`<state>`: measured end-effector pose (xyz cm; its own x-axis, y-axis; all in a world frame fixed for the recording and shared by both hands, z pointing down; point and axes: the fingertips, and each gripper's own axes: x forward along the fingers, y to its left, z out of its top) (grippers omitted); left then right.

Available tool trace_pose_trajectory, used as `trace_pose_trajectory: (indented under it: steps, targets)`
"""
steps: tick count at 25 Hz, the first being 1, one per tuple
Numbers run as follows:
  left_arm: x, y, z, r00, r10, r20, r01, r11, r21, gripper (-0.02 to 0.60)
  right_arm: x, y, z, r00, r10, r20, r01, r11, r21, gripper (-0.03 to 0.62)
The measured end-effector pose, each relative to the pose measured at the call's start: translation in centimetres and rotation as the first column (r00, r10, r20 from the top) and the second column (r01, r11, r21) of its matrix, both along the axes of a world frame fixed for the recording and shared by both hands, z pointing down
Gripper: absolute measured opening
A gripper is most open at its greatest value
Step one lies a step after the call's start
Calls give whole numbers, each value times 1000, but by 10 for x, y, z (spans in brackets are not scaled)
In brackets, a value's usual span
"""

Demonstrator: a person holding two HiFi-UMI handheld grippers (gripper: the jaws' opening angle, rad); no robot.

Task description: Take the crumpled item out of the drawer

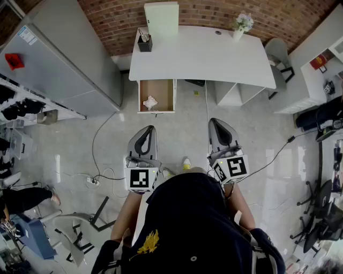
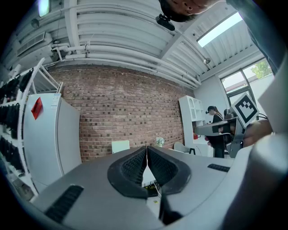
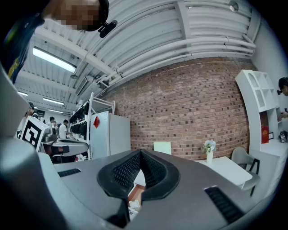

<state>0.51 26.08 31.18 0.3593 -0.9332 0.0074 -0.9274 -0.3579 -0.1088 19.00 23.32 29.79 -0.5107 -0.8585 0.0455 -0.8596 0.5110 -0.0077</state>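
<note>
Floor (image 1: 182,136) before drawer (image 1: 163,91): left gripper (image 1: 149,128), right gripper (image 1: 216,121) level, jaws together, empty.

White desk (image 1: 214,59) against brick wall (image 1: 225,13). On it, 1 black pen holder (image 1: 144,43) at left edge and 1 flower vase (image 1: 242,24) toward right. White board (image 1: 161,18) leans behind. Grey chair (image 1: 278,53) at right, grey cabinet (image 1: 69,59) at left, cables (image 1: 94,147) on floor.

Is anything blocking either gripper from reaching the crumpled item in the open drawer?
Nothing visible does. The drawer is open with the crumpled item exposed; only floor and a thin cable lie between it and the left gripper and right gripper.
</note>
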Motion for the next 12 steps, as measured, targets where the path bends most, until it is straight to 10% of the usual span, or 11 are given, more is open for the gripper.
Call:
trace_pose_trajectory:
  steps: [12]
  targets:
    - [-48, 40, 6, 990, -87, -109, 85, 996, -23, 21, -24, 37, 11, 994, 54, -100, -54, 999, 0, 25]
